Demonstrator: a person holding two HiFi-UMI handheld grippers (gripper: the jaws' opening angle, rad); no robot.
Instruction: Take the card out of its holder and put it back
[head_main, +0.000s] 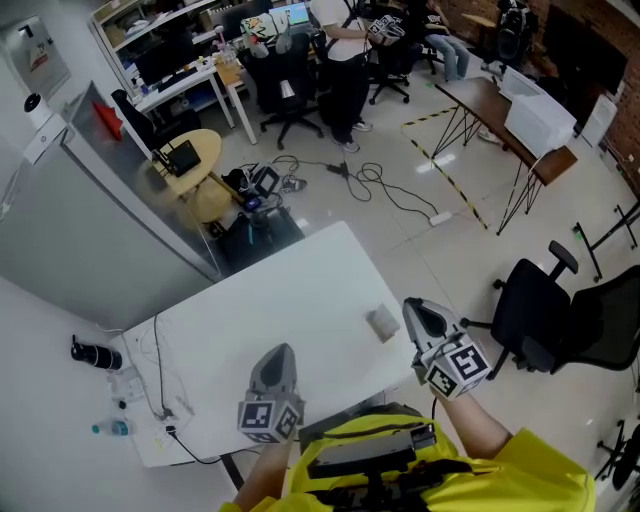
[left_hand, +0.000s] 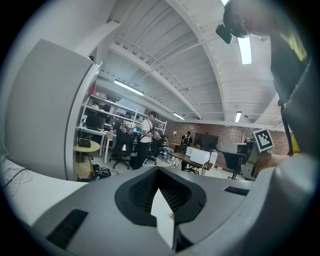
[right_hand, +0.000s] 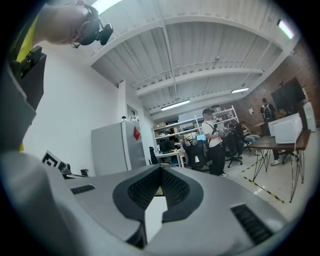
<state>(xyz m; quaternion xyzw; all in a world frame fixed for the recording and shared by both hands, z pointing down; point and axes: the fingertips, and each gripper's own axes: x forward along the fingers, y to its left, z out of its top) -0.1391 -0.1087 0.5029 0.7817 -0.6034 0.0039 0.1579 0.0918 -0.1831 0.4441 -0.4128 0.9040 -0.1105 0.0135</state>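
Note:
A small grey card holder (head_main: 383, 322) lies flat on the white table (head_main: 270, 320) near its right edge; I cannot tell the card apart from it. My right gripper (head_main: 413, 305) is just right of the holder, close to it, with its jaws shut and nothing between them. My left gripper (head_main: 281, 352) hovers over the table's near edge, well left of the holder, also shut and empty. Both gripper views look out over the room above the table: the left gripper (left_hand: 159, 170) and right gripper (right_hand: 161, 169) show closed tips, and the holder is out of sight there.
A black cylinder (head_main: 95, 353), thin cables (head_main: 160, 370) and a small bottle (head_main: 110, 428) sit at the table's left end. A black office chair (head_main: 545, 315) stands to the right. A grey partition (head_main: 90, 230) and a yellow round table (head_main: 195, 160) stand beyond. People work at desks far off.

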